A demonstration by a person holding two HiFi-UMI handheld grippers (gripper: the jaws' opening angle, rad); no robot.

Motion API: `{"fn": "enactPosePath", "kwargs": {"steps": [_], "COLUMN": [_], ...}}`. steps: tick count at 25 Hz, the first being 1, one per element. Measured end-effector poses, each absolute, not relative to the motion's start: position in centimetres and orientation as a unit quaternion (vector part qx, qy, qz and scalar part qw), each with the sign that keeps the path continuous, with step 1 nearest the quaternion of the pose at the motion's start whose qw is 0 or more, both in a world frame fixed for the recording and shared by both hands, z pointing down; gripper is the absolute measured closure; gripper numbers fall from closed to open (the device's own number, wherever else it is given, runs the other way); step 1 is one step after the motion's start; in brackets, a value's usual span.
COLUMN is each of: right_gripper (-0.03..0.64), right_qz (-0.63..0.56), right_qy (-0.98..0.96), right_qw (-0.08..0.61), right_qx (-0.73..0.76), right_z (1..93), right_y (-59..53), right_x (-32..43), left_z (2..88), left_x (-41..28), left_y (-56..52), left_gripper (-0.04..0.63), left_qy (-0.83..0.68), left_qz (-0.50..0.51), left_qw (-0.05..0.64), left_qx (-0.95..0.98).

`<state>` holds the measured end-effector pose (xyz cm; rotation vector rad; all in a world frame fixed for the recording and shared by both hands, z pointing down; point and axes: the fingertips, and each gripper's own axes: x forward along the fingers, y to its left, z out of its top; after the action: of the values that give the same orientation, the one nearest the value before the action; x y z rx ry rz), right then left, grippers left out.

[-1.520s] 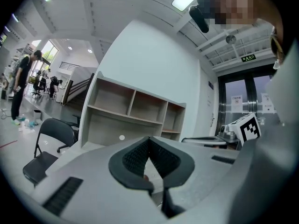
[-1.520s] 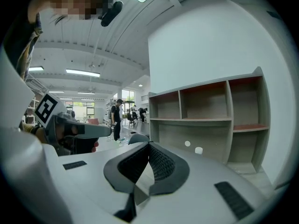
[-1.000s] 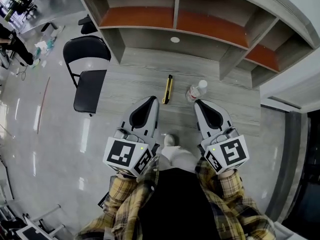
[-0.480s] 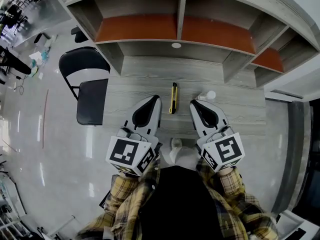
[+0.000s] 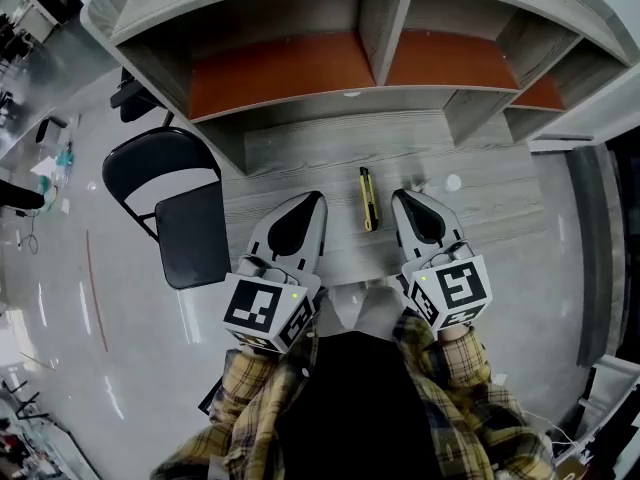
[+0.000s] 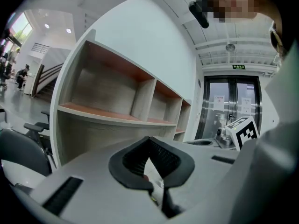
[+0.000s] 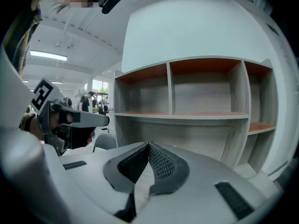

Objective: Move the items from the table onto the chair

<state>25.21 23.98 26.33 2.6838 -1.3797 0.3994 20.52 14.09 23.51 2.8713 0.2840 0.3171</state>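
Note:
A yellow and black utility knife (image 5: 366,199) lies on the grey wooden table (image 5: 480,218), between my two grippers. To the right of the right gripper, a clear bottle shows only its white cap (image 5: 453,182). My left gripper (image 5: 314,199) hovers over the table's front left part, jaws shut and empty; its tips (image 6: 149,139) meet in the left gripper view. My right gripper (image 5: 401,197) is just right of the knife, also shut and empty, tips (image 7: 149,144) together. The black folding chair (image 5: 192,233) stands on the floor left of the table.
An open shelf unit (image 5: 300,68) with orange-brown boards rises along the table's far edge. The glossy floor (image 5: 90,298) spreads to the left, with people and clutter far off. A person's plaid sleeves (image 5: 250,408) sit below the grippers.
The head view has swung, so the table and chair sit differently in frame. Both grippers stay shut side by side; the bottle is now mostly hidden by the right gripper.

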Motion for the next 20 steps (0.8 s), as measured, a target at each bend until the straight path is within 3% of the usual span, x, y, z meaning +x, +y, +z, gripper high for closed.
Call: {"fn": "enactPosePath", "kwargs": {"steps": [20], "right_gripper": [0.597], "right_qz": [0.228], "right_qy": [-0.410], "right_qw": [0.042], "right_qx": [0.882], "right_z": [33.0], "right_y": [23.0], "right_x": [26.6], "left_z": [26.1], "left_x": [20.9], "left_y": [14.1], "left_gripper": [0.592], "left_qy": [0.137], "left_qz": [0.134], "left_qw": [0.133], "left_qx": [0.972]}}
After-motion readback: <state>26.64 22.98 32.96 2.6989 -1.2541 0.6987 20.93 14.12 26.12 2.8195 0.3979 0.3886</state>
